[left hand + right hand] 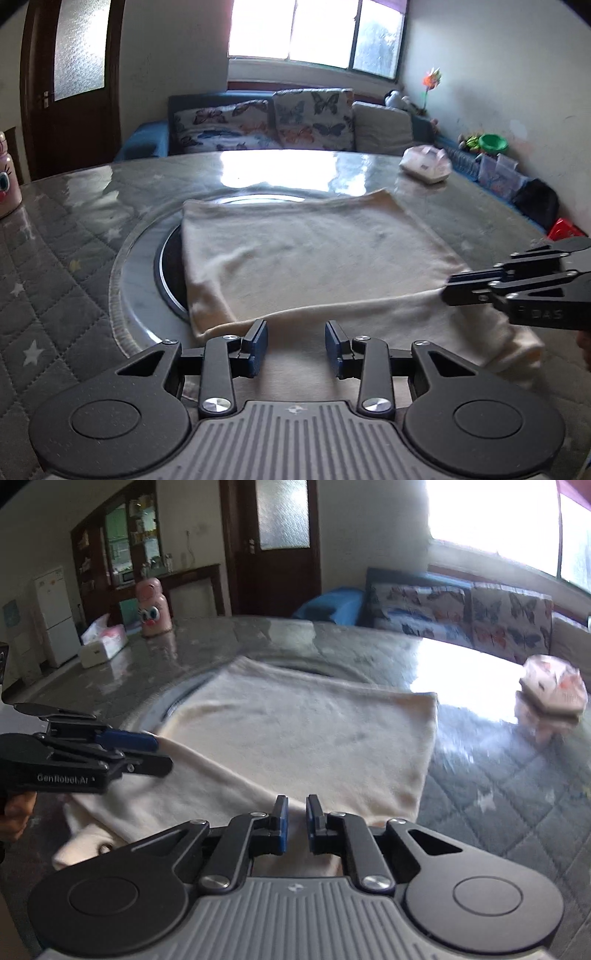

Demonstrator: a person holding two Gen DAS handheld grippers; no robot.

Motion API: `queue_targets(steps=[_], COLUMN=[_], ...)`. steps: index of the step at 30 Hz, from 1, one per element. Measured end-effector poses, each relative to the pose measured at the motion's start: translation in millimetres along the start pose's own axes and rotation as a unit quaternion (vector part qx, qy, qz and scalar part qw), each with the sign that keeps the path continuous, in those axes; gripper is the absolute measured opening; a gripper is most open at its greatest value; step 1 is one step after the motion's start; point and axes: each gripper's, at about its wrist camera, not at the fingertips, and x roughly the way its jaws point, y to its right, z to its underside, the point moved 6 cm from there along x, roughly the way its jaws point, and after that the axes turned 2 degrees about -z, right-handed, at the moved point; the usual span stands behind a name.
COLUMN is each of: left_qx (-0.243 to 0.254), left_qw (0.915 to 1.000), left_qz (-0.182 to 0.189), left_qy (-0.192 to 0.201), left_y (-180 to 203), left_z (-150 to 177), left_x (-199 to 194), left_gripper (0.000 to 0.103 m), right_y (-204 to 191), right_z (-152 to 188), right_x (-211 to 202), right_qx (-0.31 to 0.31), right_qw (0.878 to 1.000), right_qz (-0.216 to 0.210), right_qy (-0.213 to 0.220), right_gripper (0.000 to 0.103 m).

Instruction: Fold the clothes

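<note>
On the round table [92,236], seen from the left wrist, a cream garment [310,254] lies spread flat over the glass turntable [147,258] at the middle. Its near part is folded into a thicker band that runs from near left to near right, ending in a loose bunch at the right. The left gripper [296,341] hangs low over this near band with its blue pads a moderate way apart; cloth shows below the gap, but neither pad presses on it. At the right edge the right gripper [448,291] comes in sideways, its tips at the fold line of the garment; whether it pinches cloth cannot be told from this side. Far right on the table sits a white tissue pack [424,166]; at the far left edge stands a pink bottle [7,177]. Beyond the table is a blue sofa [147,142] with butterfly cushions [258,125] under a bright window [317,29].

From the right wrist, the right gripper [296,821] sits over the near right corner of the garment [303,731] with its jaws narrow, only a slim gap between the pads, and cloth lying under them; a firm pinch is not visible. At the left the left gripper [159,753] reaches over the folded band, a person's hand [16,812] behind it. The pink bottle [153,609] and a tissue box [101,644] stand at the far left, the tissue pack [552,686] at the right.
</note>
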Motion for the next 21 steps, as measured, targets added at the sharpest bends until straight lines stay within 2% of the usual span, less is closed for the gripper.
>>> queue_targets(steps=[4, 8, 11, 14, 21], left_qx=[0.004, 0.033, 0.055, 0.057, 0.069], left_qw=[1.0000, 0.9992, 0.9982, 0.9983, 0.9972], left_qz=[0.006, 0.015, 0.019, 0.013, 0.027], left_qy=[0.006, 0.017, 0.009, 0.003, 0.013], left_y=[-1, 10, 17, 15, 21], left_z=[-1, 0, 9, 17, 22], left_x=[-7, -21, -22, -21, -50], left_gripper=[0.037, 0.038, 0.039, 0.039, 0.042], right_y=[1, -9, -16, -12, -14], right_z=[3, 5, 14, 25, 22], right_x=[-9, -23, -29, -29, -47], right_qx=[-0.003, -0.027, -0.040, -0.032, -0.025], right_qw=[1.000, 1.000, 0.999, 0.999, 1.000], right_qz=[-0.003, -0.012, -0.020, -0.016, -0.016], right_qy=[0.001, 0.007, -0.001, -0.013, 0.009], right_gripper=[0.010, 0.019, 0.021, 0.021, 0.024])
